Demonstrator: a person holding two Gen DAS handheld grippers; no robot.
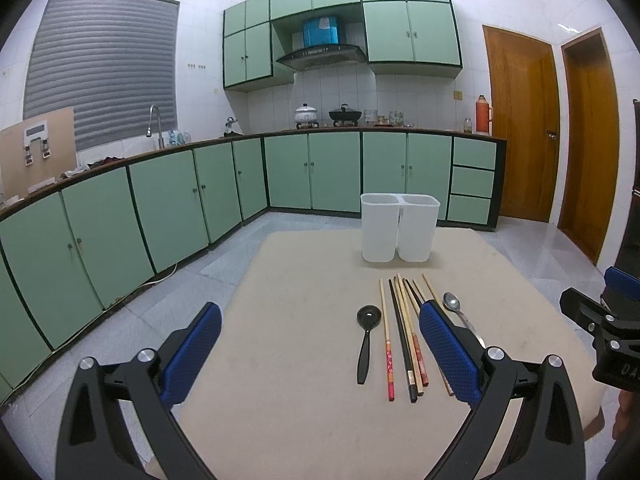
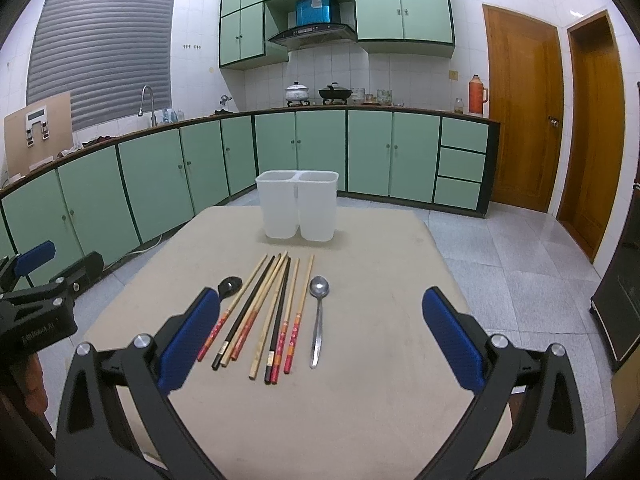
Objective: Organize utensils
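Note:
A white two-compartment holder (image 1: 399,227) (image 2: 297,205) stands at the far side of the beige table (image 1: 304,360) (image 2: 380,360). Several chopsticks (image 1: 404,336) (image 2: 272,312) lie side by side in front of it. A black spoon (image 1: 366,340) (image 2: 230,285) lies left of them, a metal spoon (image 1: 456,308) (image 2: 319,312) right of them. My left gripper (image 1: 320,324) is open and empty, above the table's near left part. My right gripper (image 2: 322,312) is open and empty, above the utensils' near ends. Each gripper shows at the edge of the other's view: the right one (image 1: 600,320), the left one (image 2: 40,300).
Green kitchen cabinets (image 1: 160,200) and a counter with sink, pots and a thermos run along the far walls. Two wooden doors (image 1: 520,120) are at the right. Tiled floor (image 2: 520,280) surrounds the table.

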